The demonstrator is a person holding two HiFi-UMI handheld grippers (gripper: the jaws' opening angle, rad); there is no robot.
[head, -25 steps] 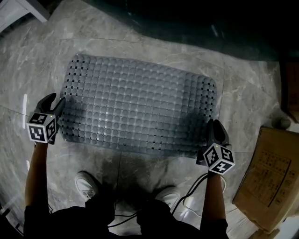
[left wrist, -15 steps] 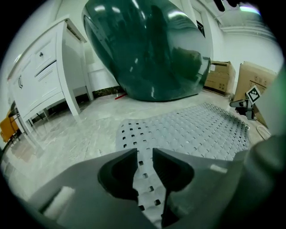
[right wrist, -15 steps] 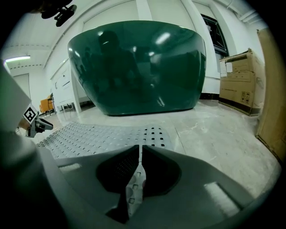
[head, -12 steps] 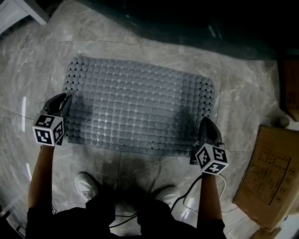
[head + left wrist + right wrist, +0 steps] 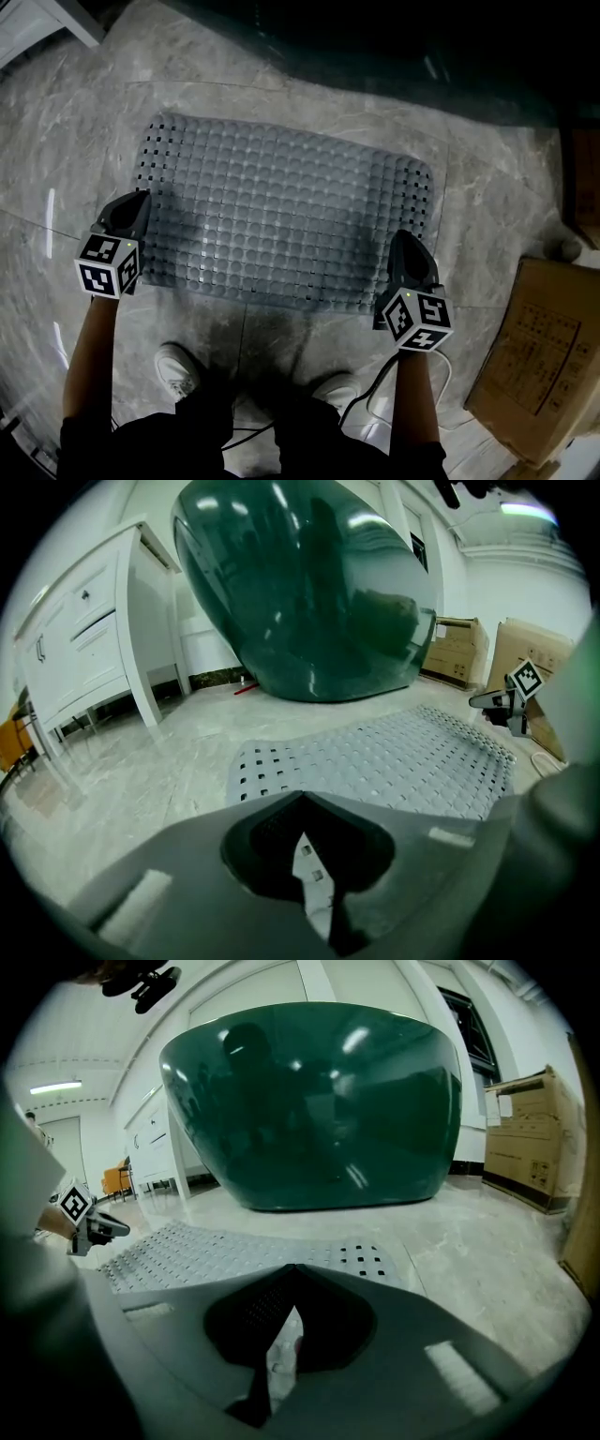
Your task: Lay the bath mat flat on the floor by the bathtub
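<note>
A grey, bumpy bath mat (image 5: 281, 206) with square holes along its ends lies spread on the marble floor, just in front of the dark green bathtub (image 5: 375, 47). My left gripper (image 5: 137, 201) is shut on the mat's near left corner. My right gripper (image 5: 403, 242) is shut on the near right corner. In the left gripper view the jaws (image 5: 302, 799) meet with a strip of perforated mat (image 5: 403, 757) between them, and the tub (image 5: 309, 583) rises behind. The right gripper view shows the same: jaws (image 5: 292, 1269) pinched on the mat (image 5: 206, 1246), tub (image 5: 309, 1101) beyond.
A cardboard box (image 5: 534, 356) sits on the floor at the right, with more boxes (image 5: 525, 1138) by the wall. A white cabinet (image 5: 84, 649) stands to the left of the tub. The person's shoes (image 5: 173, 370) and a cable (image 5: 375, 394) are near the mat's front edge.
Both grippers have moved forward toward the tub, taking the mat's near edge with them. The mat now sits slightly farther from the feet and lies flatter.
</note>
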